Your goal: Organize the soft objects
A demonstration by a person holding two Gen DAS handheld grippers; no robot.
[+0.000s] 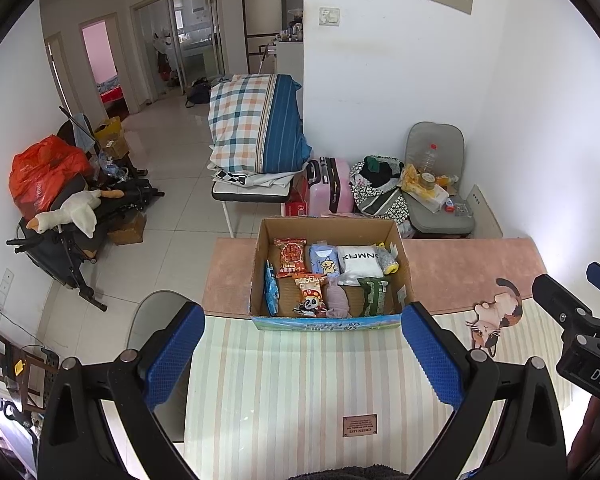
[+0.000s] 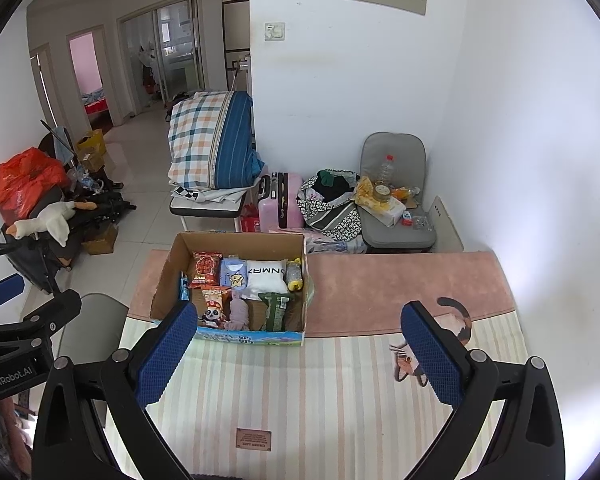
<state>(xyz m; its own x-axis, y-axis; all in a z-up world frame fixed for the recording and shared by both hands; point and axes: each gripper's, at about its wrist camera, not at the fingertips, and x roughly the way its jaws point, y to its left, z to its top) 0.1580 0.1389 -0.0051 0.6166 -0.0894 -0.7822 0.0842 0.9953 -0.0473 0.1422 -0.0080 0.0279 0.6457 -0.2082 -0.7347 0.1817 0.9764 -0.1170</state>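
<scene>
An open cardboard box (image 1: pixel 402 264) stands on the striped table mat (image 1: pixel 300 380); it also shows in the right wrist view (image 2: pixel 166 276). Inside lie soft packs: a red snack bag (image 1: pixel 291 257), a panda snack bag (image 1: pixel 310 294), a white pillow pack (image 1: pixel 358 260), a mauve cloth roll (image 1: pixel 337 298), a green pack (image 1: pixel 374 296) and a light blue pack (image 1: pixel 324 260). My left gripper (image 1: pixel 302 348) is open and empty, just short of the box's near wall. My right gripper (image 2: pixel 298 354) is open and empty, over the mat to the right of the box.
A cat picture (image 1: pixel 496 312) is on the mat's right side. Behind the table are a grey chair with a bottle (image 1: pixel 436 176), a pink suitcase (image 1: pixel 332 188), a folding bed with a plaid quilt (image 1: pixel 256 128) and a stroller with a goose plush (image 1: pixel 68 212).
</scene>
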